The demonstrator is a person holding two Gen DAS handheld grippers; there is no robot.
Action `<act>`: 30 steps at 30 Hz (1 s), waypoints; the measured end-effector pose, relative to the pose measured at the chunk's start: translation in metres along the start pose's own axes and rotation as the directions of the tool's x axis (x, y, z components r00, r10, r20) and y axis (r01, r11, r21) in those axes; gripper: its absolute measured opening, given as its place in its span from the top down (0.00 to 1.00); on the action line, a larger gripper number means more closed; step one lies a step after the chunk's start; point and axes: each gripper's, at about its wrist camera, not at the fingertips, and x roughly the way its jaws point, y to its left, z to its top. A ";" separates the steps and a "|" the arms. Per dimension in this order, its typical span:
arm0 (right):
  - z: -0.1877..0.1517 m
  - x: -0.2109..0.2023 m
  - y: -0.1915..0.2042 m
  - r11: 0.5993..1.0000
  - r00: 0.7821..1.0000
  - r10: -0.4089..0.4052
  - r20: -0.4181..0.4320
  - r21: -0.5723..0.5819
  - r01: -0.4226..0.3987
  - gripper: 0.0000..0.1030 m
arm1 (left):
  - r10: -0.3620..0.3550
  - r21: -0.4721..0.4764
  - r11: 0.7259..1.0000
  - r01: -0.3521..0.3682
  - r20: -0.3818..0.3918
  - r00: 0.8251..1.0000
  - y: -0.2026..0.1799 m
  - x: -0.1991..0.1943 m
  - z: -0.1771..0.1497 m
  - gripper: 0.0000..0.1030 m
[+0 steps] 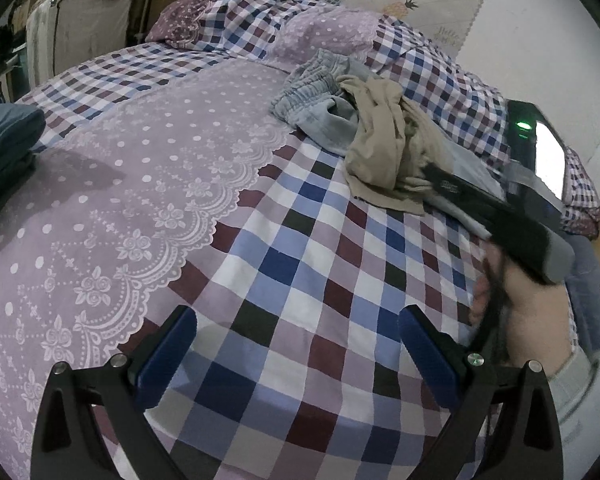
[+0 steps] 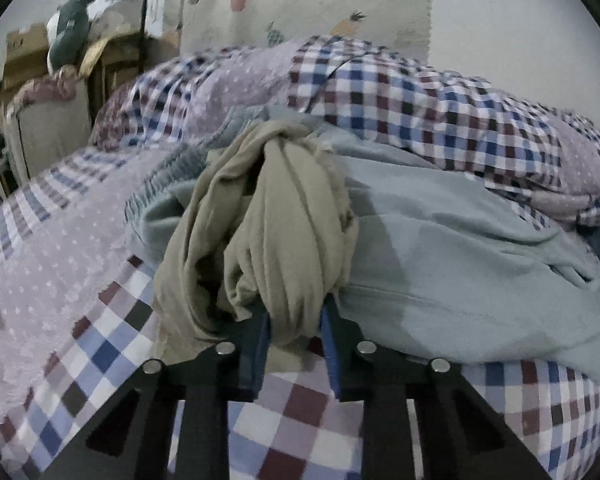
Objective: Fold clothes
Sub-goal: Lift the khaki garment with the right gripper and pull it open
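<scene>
A crumpled beige garment (image 1: 384, 144) lies on the checked bedspread (image 1: 300, 264), partly on top of a grey-blue garment (image 1: 320, 100) with a gathered waistband. In the right wrist view my right gripper (image 2: 296, 320) is shut on a bunched fold of the beige garment (image 2: 284, 232), which rises between its blue pads. The grey-blue garment (image 2: 440, 248) spreads out to the right behind it. The left wrist view shows the right gripper's black body (image 1: 496, 216) reaching into the pile, held by a hand (image 1: 528, 312). My left gripper (image 1: 298, 344) hovers open above the bedspread, nothing between its fingers.
A rumpled checked and dotted quilt with pillows (image 1: 260, 28) is heaped along the far side of the bed. A dark blue folded cloth (image 1: 4, 136) sits at the left edge. Boxes and a covered case (image 1: 76, 28) stand beyond the bed. A pineapple-print hanging (image 2: 300, 4) covers the wall.
</scene>
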 end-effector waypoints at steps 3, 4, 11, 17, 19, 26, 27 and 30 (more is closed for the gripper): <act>-0.005 -0.015 -0.017 0.998 1.000 0.029 0.012 0.059 -0.029 0.79 | -0.017 0.001 1.000 0.017 0.002 1.000 -0.002 -0.002 -0.002 0.01; -0.006 -0.020 -0.022 0.996 0.999 0.037 0.015 0.075 -0.038 0.79 | -0.021 0.006 1.000 0.021 0.004 1.000 -0.004 -0.002 -0.003 0.01; -0.025 -0.074 -0.064 0.980 0.995 0.082 0.055 0.179 -0.091 0.81 | -0.073 0.029 0.997 0.072 0.047 0.996 -0.014 -0.007 0.000 0.01; -0.058 -0.144 -0.104 0.971 0.991 0.100 0.092 0.209 -0.117 0.82 | -0.152 0.046 0.988 0.149 0.088 0.984 -0.029 -0.015 0.000 0.01; -0.071 -0.168 -0.119 0.967 0.990 0.098 0.099 0.224 -0.118 0.83 | -0.170 0.064 0.984 0.165 0.091 0.981 -0.036 -0.016 -0.003 0.01; -0.117 -0.240 -0.180 0.951 0.996 0.046 0.082 0.301 -0.069 0.83 | -0.239 0.175 0.960 0.219 0.103 0.965 -0.071 -0.022 -0.016 0.01; -0.122 -0.248 -0.188 0.950 0.996 0.043 0.078 0.305 -0.065 0.83 | -0.254 0.196 0.953 0.231 0.106 0.961 -0.078 -0.024 -0.019 0.01; -0.135 -0.268 -0.206 0.955 0.997 0.019 0.075 0.293 -0.041 0.83 | -0.303 0.261 0.928 0.266 0.112 0.946 -0.099 -0.027 -0.028 0.01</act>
